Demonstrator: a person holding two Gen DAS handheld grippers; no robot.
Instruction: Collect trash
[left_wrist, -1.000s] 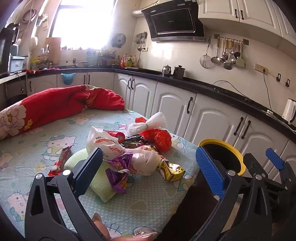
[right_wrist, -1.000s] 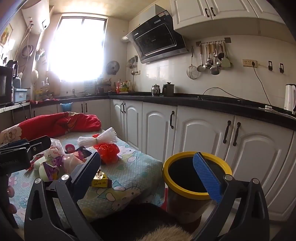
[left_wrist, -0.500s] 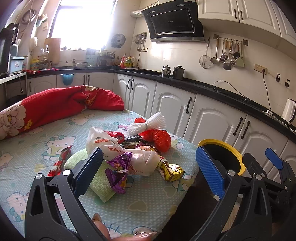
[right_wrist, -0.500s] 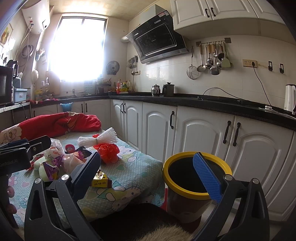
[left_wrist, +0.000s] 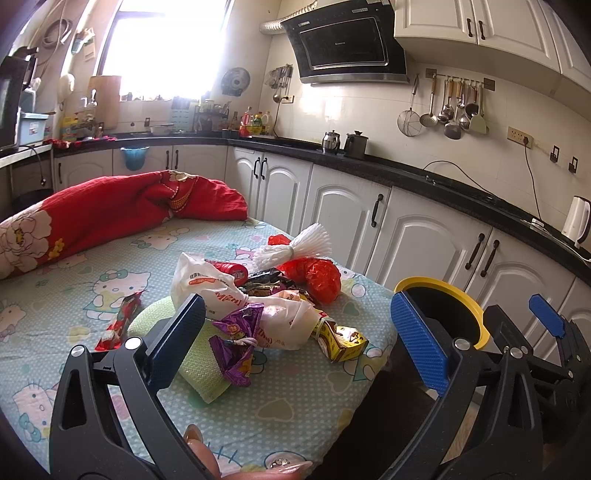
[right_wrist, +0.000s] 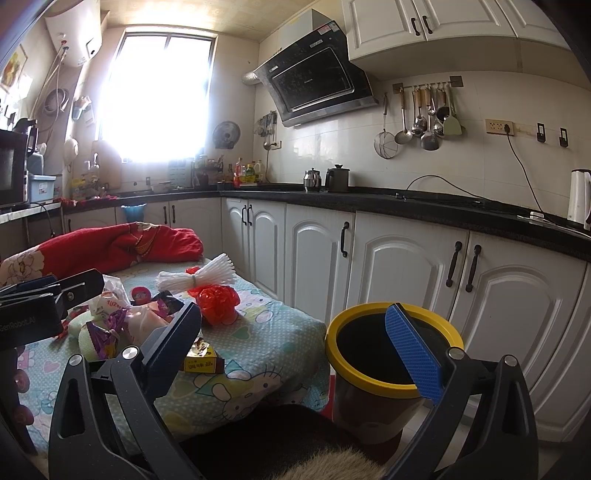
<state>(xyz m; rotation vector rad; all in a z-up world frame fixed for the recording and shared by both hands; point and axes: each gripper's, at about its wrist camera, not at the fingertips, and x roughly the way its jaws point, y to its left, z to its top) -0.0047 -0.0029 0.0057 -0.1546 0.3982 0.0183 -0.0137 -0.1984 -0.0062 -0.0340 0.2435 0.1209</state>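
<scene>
Only the right wrist view showed the whole yellow-rimmed bin (right_wrist: 393, 354) on the floor beside the desk (right_wrist: 255, 347); the left view showed its rim behind one finger. The left gripper (left_wrist: 295, 339) hovered level over the trash pile (left_wrist: 258, 306) on the desk, fingers spread, holding nothing. The right gripper (right_wrist: 295, 343) hung by the bin, fingers likewise spread. A side label read "GenRobot.AI"

Legible text: "GenRobot.AI" printed on the left hand-held gripper (right_wrist: 48, 295) body; Chinese characters on the small yellow box (right_wrist: 201, 360), unread.
</scene>
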